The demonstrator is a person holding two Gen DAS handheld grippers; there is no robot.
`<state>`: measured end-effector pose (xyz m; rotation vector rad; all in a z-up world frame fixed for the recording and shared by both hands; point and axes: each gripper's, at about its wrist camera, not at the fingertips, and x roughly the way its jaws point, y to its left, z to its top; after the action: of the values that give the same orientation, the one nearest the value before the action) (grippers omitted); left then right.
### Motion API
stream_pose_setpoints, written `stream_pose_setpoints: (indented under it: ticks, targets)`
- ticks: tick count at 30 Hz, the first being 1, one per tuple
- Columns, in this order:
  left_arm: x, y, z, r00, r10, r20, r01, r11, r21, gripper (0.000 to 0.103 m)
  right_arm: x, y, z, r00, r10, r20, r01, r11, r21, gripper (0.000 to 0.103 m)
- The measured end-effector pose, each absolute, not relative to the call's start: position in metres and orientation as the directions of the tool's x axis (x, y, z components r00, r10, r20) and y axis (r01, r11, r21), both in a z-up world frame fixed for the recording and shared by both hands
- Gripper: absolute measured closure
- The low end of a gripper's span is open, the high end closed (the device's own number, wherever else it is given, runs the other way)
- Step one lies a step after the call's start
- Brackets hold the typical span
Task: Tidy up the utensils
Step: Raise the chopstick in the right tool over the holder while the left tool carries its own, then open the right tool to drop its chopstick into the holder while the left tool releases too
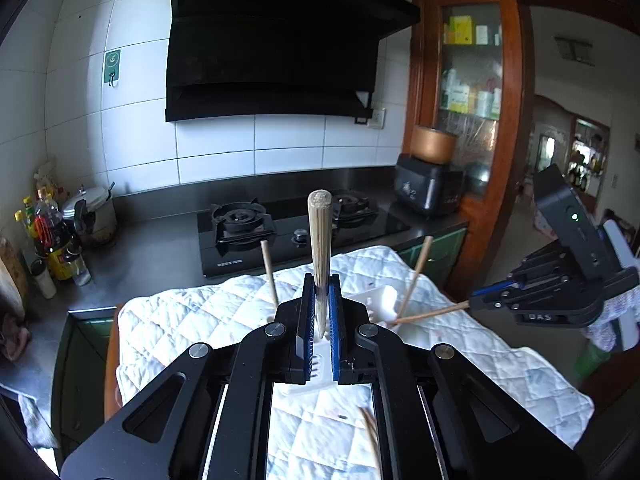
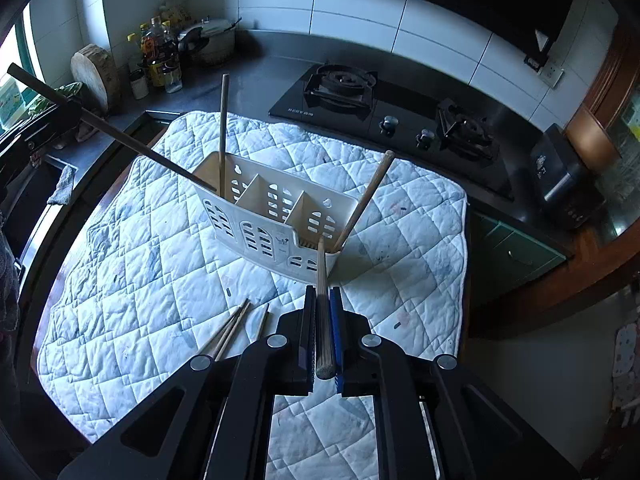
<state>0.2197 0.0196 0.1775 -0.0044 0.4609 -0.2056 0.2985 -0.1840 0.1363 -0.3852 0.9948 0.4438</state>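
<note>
A white slotted utensil holder [image 2: 256, 236] with three compartments stands on a quilted cloth [image 2: 140, 260]. My right gripper [image 2: 322, 300] is shut on a wooden chopstick [image 2: 321, 272] whose tip reaches into the holder's right compartment. My left gripper [image 1: 321, 292] is shut on another chopstick [image 1: 320, 240], held nearly upright with its tip down at the holder [image 1: 384, 300]. In the right wrist view that stick [image 2: 132, 144] slants into the left compartment from the left gripper [image 2: 76, 114]. Two more chopsticks [image 2: 223, 132] [image 2: 368, 200] lean in the end compartments. The right gripper [image 1: 476, 302] shows at the right.
Several loose chopsticks [image 2: 232, 328] lie on the cloth just left of my right gripper. Behind the cloth are a black gas stove [image 2: 380, 104], bottles [image 2: 160, 60] and a round chopping block [image 2: 94, 76] at the back left, and a black appliance [image 2: 560, 176] at the right.
</note>
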Motion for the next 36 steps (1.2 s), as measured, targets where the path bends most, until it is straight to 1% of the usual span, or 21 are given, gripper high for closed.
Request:
stream_pose_setpoints:
  ticks: [6, 13, 17, 19, 20, 21, 22, 25, 27, 28, 29, 31, 34, 36]
  targets:
    - [0.261, 0.022, 0.163, 0.848, -0.153, -0.507, 0.168, 0.986, -0.017, 0.098, 0.333, -0.175, 0.13, 0.39, 0.149, -0.909, -0.519, 0.851, -0.083, 0.096]
    - [0.296, 0.028, 0.136, 0.798, -0.146, -0.585, 0.158, 0.987, -0.031, 0.098, 0.352, -0.166, 0.117, 0.343, 0.13, -0.93, -0.518, 0.852, -0.072, 0.096]
    - [0.309, 0.033, 0.122, 0.772, -0.159, -0.615, 0.154, 0.986, -0.061, 0.097, 0.357, -0.163, 0.114, 0.349, 0.136, -0.927, -0.516, 0.854, -0.069, 0.095]
    - [0.31, 0.036, 0.117, 0.769, -0.161, -0.619, 0.152, 0.986, -0.067, 0.097, 0.358, -0.163, 0.115, 0.359, 0.142, -0.922, -0.512, 0.856, -0.067, 0.093]
    - [0.311, 0.036, 0.116, 0.768, -0.164, -0.62, 0.152, 0.986, -0.073, 0.097, 0.358, -0.164, 0.115, 0.363, 0.15, -0.92, -0.509, 0.859, -0.061, 0.09]
    - [0.311, 0.037, 0.115, 0.769, -0.162, -0.618, 0.148, 0.986, -0.074, 0.097, 0.359, -0.165, 0.117, 0.37, 0.156, -0.916, -0.503, 0.862, -0.057, 0.085]
    - [0.311, 0.036, 0.115, 0.771, -0.164, -0.615, 0.15, 0.986, -0.075, 0.094, 0.359, -0.166, 0.119, 0.376, 0.167, -0.912, -0.502, 0.864, -0.049, 0.083]
    - [0.305, 0.036, 0.118, 0.786, -0.156, -0.599, 0.144, 0.987, -0.068, 0.094, 0.353, -0.172, 0.131, 0.42, 0.204, -0.884, -0.495, 0.868, -0.035, 0.078]
    - [0.301, 0.036, 0.123, 0.794, -0.157, -0.587, 0.137, 0.987, -0.078, 0.084, 0.345, -0.178, 0.141, 0.451, 0.232, -0.862, -0.488, 0.873, -0.021, 0.071]
    - [0.296, 0.037, 0.127, 0.803, -0.156, -0.576, 0.133, 0.988, -0.083, 0.073, 0.34, -0.181, 0.145, 0.47, 0.242, -0.849, -0.486, 0.874, -0.02, 0.069]
    - [0.291, 0.038, 0.13, 0.812, -0.153, -0.563, 0.129, 0.988, -0.081, 0.071, 0.333, -0.185, 0.15, 0.488, 0.256, -0.834, -0.487, 0.873, -0.017, 0.068]
    - [0.281, 0.039, 0.137, 0.825, -0.146, -0.546, 0.124, 0.989, -0.078, 0.071, 0.318, -0.189, 0.156, 0.52, 0.272, -0.81, -0.488, 0.872, -0.02, 0.066]
    - [0.259, 0.041, 0.144, 0.839, -0.155, -0.522, 0.123, 0.988, -0.096, 0.07, 0.29, -0.201, 0.159, 0.563, 0.301, -0.77, -0.486, 0.874, -0.014, 0.06]
    - [0.24, 0.041, 0.145, 0.847, -0.148, -0.51, 0.116, 0.989, -0.095, 0.065, 0.27, -0.208, 0.153, 0.581, 0.314, -0.751, -0.48, 0.877, -0.005, 0.057]
